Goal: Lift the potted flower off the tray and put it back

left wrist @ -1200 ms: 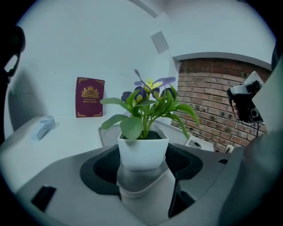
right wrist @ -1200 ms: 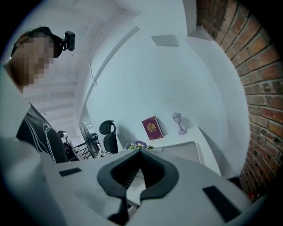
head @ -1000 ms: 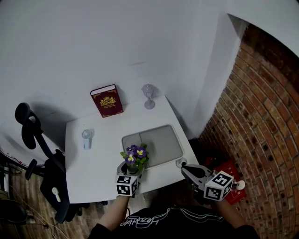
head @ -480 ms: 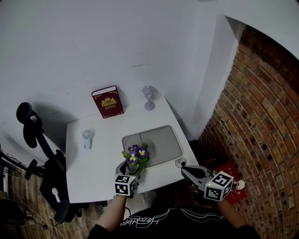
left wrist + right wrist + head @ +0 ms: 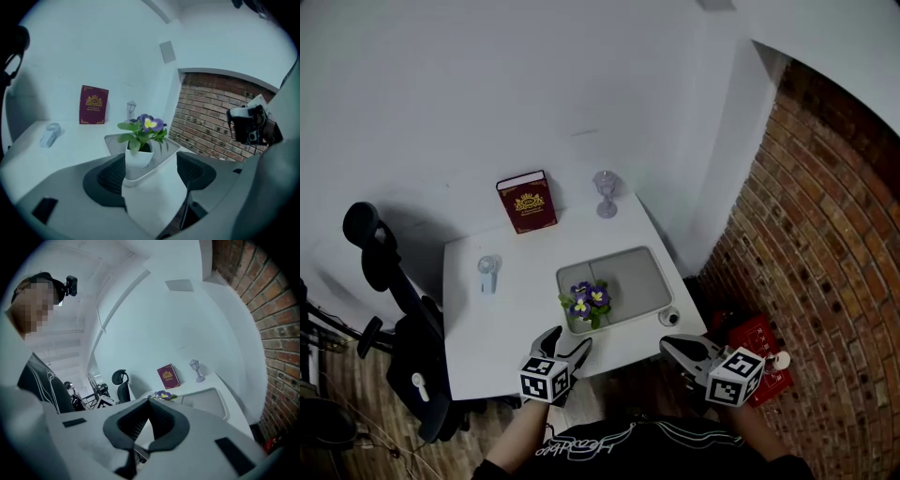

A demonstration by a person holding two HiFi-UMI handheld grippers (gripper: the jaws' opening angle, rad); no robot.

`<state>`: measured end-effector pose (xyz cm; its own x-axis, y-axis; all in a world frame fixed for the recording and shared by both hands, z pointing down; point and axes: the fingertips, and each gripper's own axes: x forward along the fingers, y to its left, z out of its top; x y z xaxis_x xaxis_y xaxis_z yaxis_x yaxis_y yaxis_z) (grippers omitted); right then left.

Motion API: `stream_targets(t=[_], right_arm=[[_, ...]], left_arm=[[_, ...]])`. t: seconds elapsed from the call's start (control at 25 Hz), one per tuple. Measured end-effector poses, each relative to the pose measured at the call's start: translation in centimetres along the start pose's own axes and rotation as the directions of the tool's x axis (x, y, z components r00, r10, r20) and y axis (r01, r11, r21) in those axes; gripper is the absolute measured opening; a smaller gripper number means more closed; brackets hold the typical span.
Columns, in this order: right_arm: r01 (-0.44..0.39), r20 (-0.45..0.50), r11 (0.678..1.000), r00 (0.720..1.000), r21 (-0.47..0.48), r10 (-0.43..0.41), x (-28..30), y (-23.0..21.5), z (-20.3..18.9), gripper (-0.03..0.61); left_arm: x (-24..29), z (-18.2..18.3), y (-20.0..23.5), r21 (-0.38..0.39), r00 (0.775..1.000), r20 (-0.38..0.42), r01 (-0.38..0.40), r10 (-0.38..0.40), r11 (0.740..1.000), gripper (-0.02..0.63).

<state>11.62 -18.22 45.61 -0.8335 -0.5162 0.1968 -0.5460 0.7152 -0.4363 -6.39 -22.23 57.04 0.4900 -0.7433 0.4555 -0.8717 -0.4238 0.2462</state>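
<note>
The potted flower (image 5: 589,302), purple blooms in a white pot, stands in the near left corner of the grey tray (image 5: 630,277). My left gripper (image 5: 564,345) is open just in front of it, over the table's front edge. In the left gripper view the pot (image 5: 139,155) sits a little beyond the wide-apart pads (image 5: 105,176), untouched. My right gripper (image 5: 682,347) hangs off the table's near right corner, with its jaws together and nothing in them. In the right gripper view the gripper (image 5: 149,401) points at the flower (image 5: 163,394) and the tray (image 5: 211,401).
A red book (image 5: 527,202) leans on the wall at the back, with a glass goblet (image 5: 606,194) to its right. A small white hand fan (image 5: 488,274) lies at the left. A small round object (image 5: 668,317) sits by the tray's near right corner. An office chair (image 5: 394,309) stands left; a brick wall is right.
The left gripper, which was shut on the pot at the tray's near left edge, has opened and drawn back towards me. The pot now stands in the tray. The right gripper barely moved.
</note>
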Motion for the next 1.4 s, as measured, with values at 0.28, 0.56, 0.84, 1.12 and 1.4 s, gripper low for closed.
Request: stream_targets(t=[0.28, 0.56, 0.84, 1.12, 1.4], right_arm=[[-0.047, 0.022, 0.998, 0.999, -0.035, 0.047, 0.7, 5.0, -0.2, 0.002], [-0.108, 0.067, 0.992, 0.991, -0.068, 0.113, 1.4, 9.8, -0.6, 0.002], [-0.121, 0.088, 0.991, 0.988, -0.061, 0.126, 0.7, 12.6, -1.7, 0.002], [-0.082, 0.113, 0.995, 0.990, -0.065, 0.089, 0.4, 14.3, -2.4, 0.002], [-0.035, 0.138, 0.997, 0.989, -0.074, 0.045, 0.1, 16.1, -3.0, 0.002]], left_arm=[[-7.3, 4.4, -5.8, 0.099, 0.983, 0.080, 0.155, -0.163, 0.983, 0.207], [-13.1, 6.8, -10.3, 0.152, 0.949, 0.164, 0.245, -0.269, 0.957, 0.055], [-15.9, 5.8, -11.5, 0.149, 0.941, 0.140, 0.288, -0.309, 0.946, 0.038], [-17.4, 5.1, -10.7, 0.131, 0.936, 0.132, 0.309, -0.325, 0.942, 0.038], [-19.2, 4.8, -10.6, 0.162, 0.923, 0.127, 0.341, -0.362, 0.926, 0.038]])
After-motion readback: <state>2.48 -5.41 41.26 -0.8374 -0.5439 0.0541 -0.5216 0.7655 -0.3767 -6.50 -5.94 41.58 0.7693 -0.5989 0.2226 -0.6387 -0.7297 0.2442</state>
